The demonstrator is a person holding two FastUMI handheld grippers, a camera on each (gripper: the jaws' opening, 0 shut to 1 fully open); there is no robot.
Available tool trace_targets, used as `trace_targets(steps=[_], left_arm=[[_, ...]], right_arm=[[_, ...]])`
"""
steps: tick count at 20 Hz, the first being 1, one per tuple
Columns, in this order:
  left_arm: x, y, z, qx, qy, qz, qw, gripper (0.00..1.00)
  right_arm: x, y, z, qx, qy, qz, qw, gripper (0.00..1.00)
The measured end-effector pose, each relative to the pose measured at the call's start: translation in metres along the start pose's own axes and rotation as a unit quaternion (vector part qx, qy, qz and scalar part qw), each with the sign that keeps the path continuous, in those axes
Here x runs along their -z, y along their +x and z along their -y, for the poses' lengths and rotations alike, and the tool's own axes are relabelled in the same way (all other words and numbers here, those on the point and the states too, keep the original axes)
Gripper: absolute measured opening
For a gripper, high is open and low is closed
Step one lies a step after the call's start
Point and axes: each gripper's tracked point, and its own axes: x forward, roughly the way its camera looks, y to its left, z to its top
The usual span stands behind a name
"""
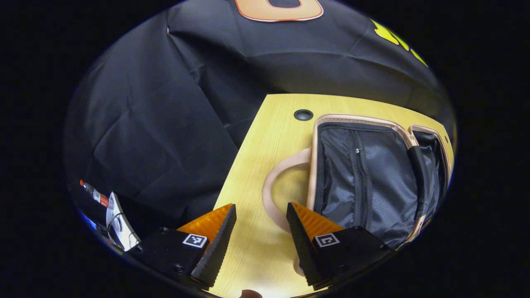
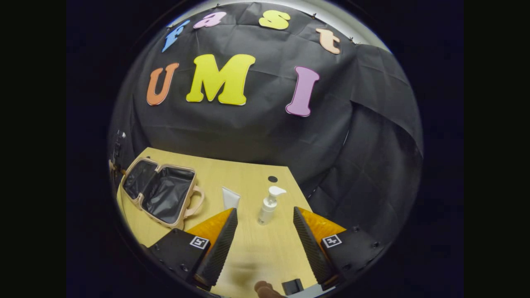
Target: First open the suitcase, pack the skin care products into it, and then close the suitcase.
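On the table point(image 2: 248, 252), the suitcase point(image 2: 159, 191) is lying open at far left; tube point(image 2: 230, 198) and pump bottle point(image 2: 268, 205) are being faced by right gripper point(image 2: 265, 231), fingers apart. Left gripper point(image 1: 261, 231), fingers apart, is being held beside the suitcase handle point(image 1: 275, 186).

Table point(image 2: 248, 248): light wood, grain visible, round dark grommet hole point(image 2: 272, 179) near far edge, centre of right gripper view; same hole upper centre in left gripper view.

On table, right gripper view:
- Suitcase point(image 2: 159, 190): left of frame, lying open, beige rim, black lining, beige handle toward centre.
- Tube point(image 2: 230, 198): white, lower centre, just right of suitcase handle, apart from it.
- Pump bottle point(image 2: 268, 205): clear, white pump head, upright, right of tube, near it, not touching.

Left gripper view: suitcase right of frame, both halves flat on table, handle loop lying on wood.
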Motion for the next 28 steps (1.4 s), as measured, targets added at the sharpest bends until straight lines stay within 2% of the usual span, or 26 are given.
trace_targets(steps=[4,8,14,19,24,28], left_arm=[[0.004,-0.05,0.047,0.021,-0.041,0.007,0.999,0.83],[0.006,-0.095,0.109,0.05,-0.029,0.021,0.998,0.83],[0.014,-0.145,0.254,0.129,-0.034,0.02,0.991,0.84],[0.021,-0.188,0.367,0.203,-0.01,0.021,0.979,0.84],[0.037,-0.211,0.459,0.253,0.039,0.017,0.967,0.83],[0.049,-0.232,0.535,0.317,0.064,0.017,0.946,0.86]], right_arm=[[0.004,-0.001,0.016,-0.033,-0.015,0.013,0.999,0.8],[0.004,0.003,0.027,-0.072,-0.044,0.036,0.996,0.8],[0.013,0.008,0.039,-0.13,-0.075,0.044,0.988,0.8],[0.015,0.019,0.062,-0.15,-0.075,0.046,0.985,0.8],[0.025,0.033,0.092,-0.151,-0.064,0.029,0.986,0.8],[0.038,0.043,0.113,-0.151,-0.068,0.015,0.986,0.8]])
